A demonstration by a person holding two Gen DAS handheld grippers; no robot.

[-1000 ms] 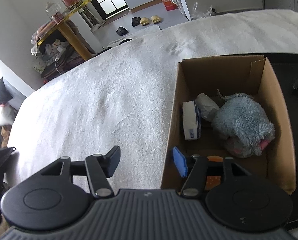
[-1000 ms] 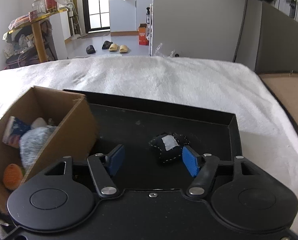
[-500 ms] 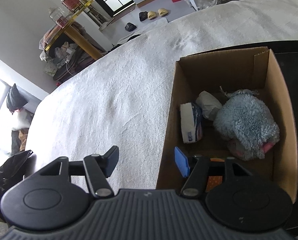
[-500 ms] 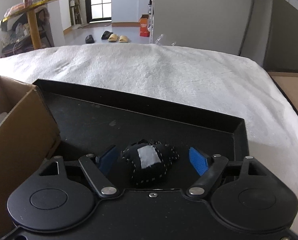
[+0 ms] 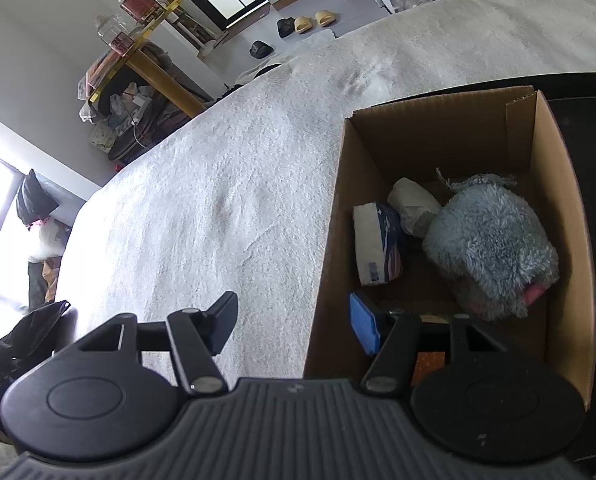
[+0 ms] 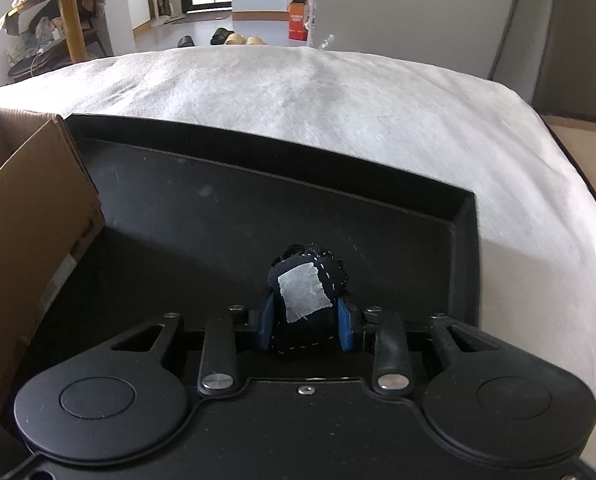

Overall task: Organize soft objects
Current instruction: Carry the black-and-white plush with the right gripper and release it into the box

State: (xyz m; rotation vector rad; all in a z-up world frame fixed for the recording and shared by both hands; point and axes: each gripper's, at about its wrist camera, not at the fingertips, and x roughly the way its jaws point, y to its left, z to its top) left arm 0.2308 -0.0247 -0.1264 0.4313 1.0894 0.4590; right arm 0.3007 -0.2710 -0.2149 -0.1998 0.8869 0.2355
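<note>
Pouch (image 6: 306, 292) | your right gripper (image 6: 305, 326) has just closed on it, in tray (image 6: 464, 216) | left gripper (image 5: 294, 322) open astride box (image 5: 562, 216) wall, steadying it.

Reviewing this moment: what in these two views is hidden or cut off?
- Left wrist view: an orange item in the cardboard box is mostly covered by the left gripper.
- Right wrist view: the underside of the black pouch is hidden by the right gripper.
- Right wrist view: the box's contents are cut off by the left edge.
</note>
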